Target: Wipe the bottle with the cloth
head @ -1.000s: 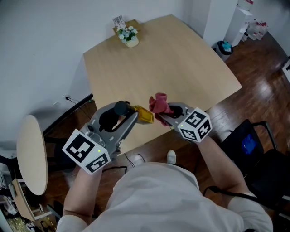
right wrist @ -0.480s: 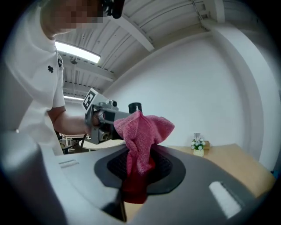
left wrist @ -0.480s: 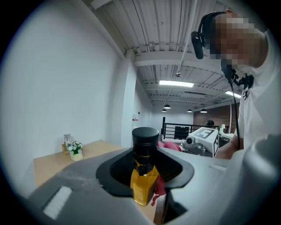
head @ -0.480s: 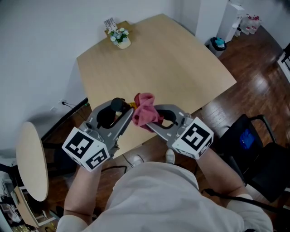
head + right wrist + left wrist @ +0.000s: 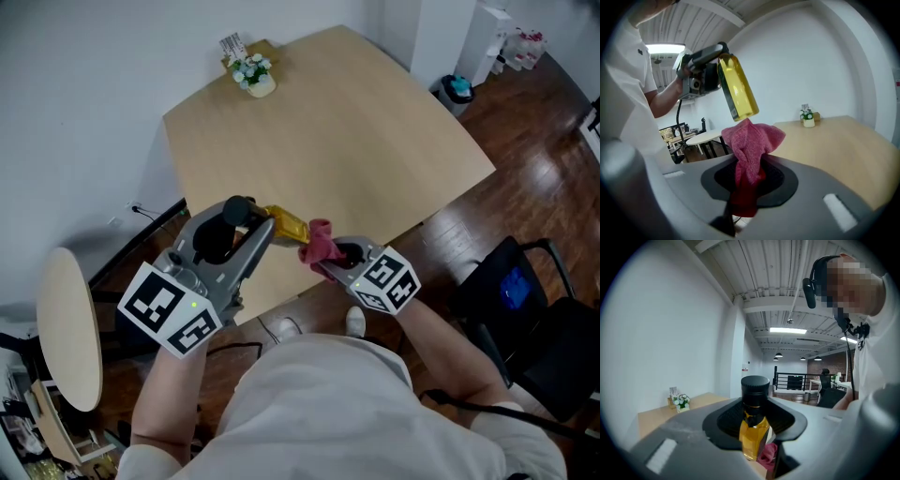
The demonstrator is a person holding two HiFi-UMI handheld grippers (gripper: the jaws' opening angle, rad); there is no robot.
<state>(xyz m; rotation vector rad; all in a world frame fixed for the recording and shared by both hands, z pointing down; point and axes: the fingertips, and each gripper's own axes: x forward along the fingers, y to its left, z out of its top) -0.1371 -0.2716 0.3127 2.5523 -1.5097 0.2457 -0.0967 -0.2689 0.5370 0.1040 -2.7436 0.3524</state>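
Wipe step, imo: drag cloth (image 5: 321, 244) along bottle (image 5: 284, 225) w/ light pressure, turn bottle btw passes, firm neck grip so no slip. Left gripper (image 5: 248, 217) clamped nearly closed on bottle neck under black cap, bottle tilted, in air above table (image 5: 375, 122) near edge. Right gripper (image 5: 328, 261) pinched tight on pink cloth, bunched tip at bottle base, touching or nearly.

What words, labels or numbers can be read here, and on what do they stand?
No text can be read.
The label on the bottle: too blurred.
The card behind the flower pot: print too small.
The marker cubes: square patterns only, no words.
The red wall sign: too small.
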